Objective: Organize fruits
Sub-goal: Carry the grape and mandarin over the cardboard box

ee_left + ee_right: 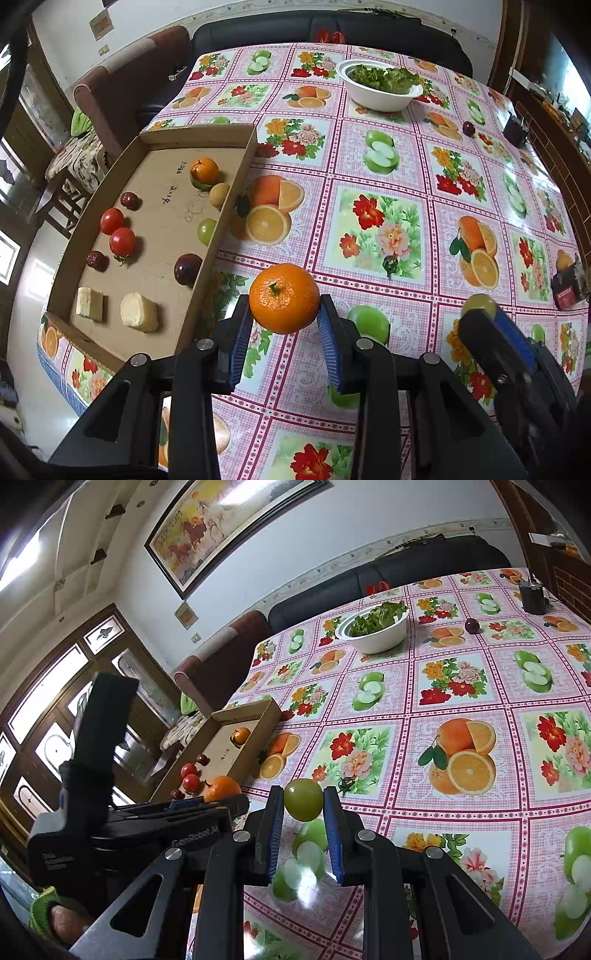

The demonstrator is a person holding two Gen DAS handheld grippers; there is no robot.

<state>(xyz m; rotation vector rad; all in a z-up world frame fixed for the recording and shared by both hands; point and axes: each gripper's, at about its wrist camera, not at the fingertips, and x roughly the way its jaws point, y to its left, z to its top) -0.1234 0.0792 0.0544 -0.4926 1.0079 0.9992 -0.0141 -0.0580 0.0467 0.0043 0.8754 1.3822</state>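
Observation:
My left gripper is shut on an orange mandarin, held above the tablecloth just right of the cardboard tray. The tray holds another mandarin, two tomatoes, dark red fruits, a green fruit and pale blocks. My right gripper is shut on a green round fruit, lifted over the table. In the left wrist view the right gripper shows at the right with that green fruit. In the right wrist view the left gripper carries the mandarin.
A white bowl of salad leaves stands at the far side of the table. A dark red fruit lies loose near a black container. A sofa and armchair border the table's far and left edges.

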